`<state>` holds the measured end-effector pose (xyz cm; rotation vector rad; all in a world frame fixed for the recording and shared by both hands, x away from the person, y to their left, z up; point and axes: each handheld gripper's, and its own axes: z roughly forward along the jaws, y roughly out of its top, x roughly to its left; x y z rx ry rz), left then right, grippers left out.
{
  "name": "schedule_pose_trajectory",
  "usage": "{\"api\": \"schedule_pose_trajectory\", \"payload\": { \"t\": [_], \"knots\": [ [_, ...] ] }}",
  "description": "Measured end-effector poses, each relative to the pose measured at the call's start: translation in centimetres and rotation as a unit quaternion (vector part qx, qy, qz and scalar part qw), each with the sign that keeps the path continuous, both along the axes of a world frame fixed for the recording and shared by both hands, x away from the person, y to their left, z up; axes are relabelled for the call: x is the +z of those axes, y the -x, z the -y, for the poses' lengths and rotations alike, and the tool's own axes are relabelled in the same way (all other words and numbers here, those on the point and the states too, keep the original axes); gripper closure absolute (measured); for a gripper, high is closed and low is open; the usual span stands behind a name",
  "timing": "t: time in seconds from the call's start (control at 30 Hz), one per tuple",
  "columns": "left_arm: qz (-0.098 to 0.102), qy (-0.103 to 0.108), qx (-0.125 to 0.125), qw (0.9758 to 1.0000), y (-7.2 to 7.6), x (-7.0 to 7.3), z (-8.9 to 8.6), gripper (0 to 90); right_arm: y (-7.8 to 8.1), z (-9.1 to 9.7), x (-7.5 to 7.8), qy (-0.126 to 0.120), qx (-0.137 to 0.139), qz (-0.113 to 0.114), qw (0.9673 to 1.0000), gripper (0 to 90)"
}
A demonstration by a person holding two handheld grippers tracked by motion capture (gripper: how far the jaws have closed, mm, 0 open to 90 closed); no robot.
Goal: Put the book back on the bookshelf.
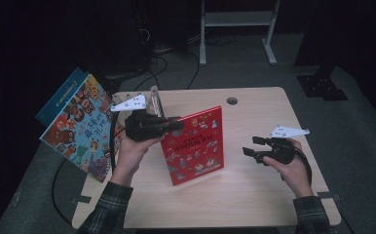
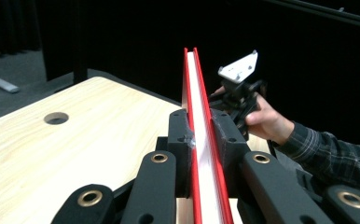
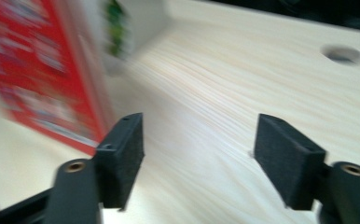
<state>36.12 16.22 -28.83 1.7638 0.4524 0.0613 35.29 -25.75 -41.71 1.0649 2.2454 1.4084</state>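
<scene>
A red picture book [image 1: 196, 146] stands tilted above the wooden table [image 1: 254, 195], held by its upper left edge. My left gripper [image 1: 174, 124] is shut on it; in the left gripper view both pads clamp the red covers and white pages of the book [image 2: 201, 140]. My right gripper [image 1: 249, 148] hovers to the right of the book, apart from it, open. In the right gripper view its jaws stand wide with nothing between them in the right gripper [image 3: 199, 144], and the blurred book [image 3: 43, 70] is at the left.
Two more picture books [image 1: 76, 126] lean in a metal stand [image 1: 152, 100] at the table's left edge. A round cable hole [image 1: 232, 101] is near the table's far edge. A white desk frame [image 1: 237, 29] stands on the floor beyond.
</scene>
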Motion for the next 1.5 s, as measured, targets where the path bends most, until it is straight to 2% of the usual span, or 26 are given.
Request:
{"api": "schedule_pose_trajectory", "payload": {
  "t": [0.1,0.2,0.3,0.47,0.53,0.67,0.73,0.83,0.93,1.03,1.2,1.4,1.5],
  "knots": [
    [-0.002,-0.002,0.008,1.0000,0.1,0.3,-0.3,79.8,-0.8,0.1,-1.5,0.039,-0.035,-0.010,0.9986,29.7],
    [-0.004,-0.006,0.016,0.9998,0.3,0.7,-0.8,79.9,-1.5,0.4,-2.5,0.061,-0.058,-0.030,0.9960,29.5],
    [-0.010,-0.008,0.028,0.9995,0.4,0.9,-1.1,79.9,-1.9,0.7,-3.1,0.073,-0.083,-0.036,0.9932,29.9],
    [-0.008,-0.014,0.049,0.9986,0.7,1.3,-1.9,79.8,-2.6,1.0,-4.3,0.093,-0.105,-0.052,0.9888,29.7],
    [-0.008,-0.014,0.055,0.9984,0.7,1.4,-2.1,79.8,-2.8,1.1,-4.6,0.103,-0.113,-0.052,0.9868,29.6],
    [-0.012,-0.020,0.079,0.9966,1.2,2.0,-3.4,79.8,-3.2,1.5,-5.2,0.120,-0.136,-0.052,0.9820,28.3],
    [-0.013,-0.019,0.084,0.9962,1.4,2.2,-4.0,79.8,-3.3,1.6,-5.4,0.131,-0.151,-0.054,0.9783,28.2],
    [-0.015,-0.018,0.096,0.9951,1.8,2.5,-4.9,79.8,-3.5,1.8,-5.7,0.138,-0.163,-0.057,0.9753,27.3],
    [-0.017,-0.015,0.113,0.9934,2.1,2.7,-6.0,79.8,-3.7,2.0,-6.2,0.140,-0.168,-0.063,0.9738,26.7],
    [-0.017,-0.019,0.124,0.9919,2.5,2.9,-6.9,79.9,-3.7,2.2,-6.4,0.134,-0.170,-0.067,0.9739,25.2],
    [-0.019,-0.012,0.139,0.9900,3.0,3.1,-8.8,79.8,-3.9,2.5,-6.6,0.122,-0.178,-0.072,0.9738,19.5],
    [-0.022,0.001,0.152,0.9882,3.5,3.2,-10.8,79.8,-4.0,2.6,-6.9,0.115,-0.184,-0.064,0.9741,15.3],
    [-0.023,0.008,0.168,0.9855,4.1,3.3,-12.4,79.8,-4.0,2.6,-6.9,0.115,-0.184,-0.064,0.9741,15.3]
  ]
}}
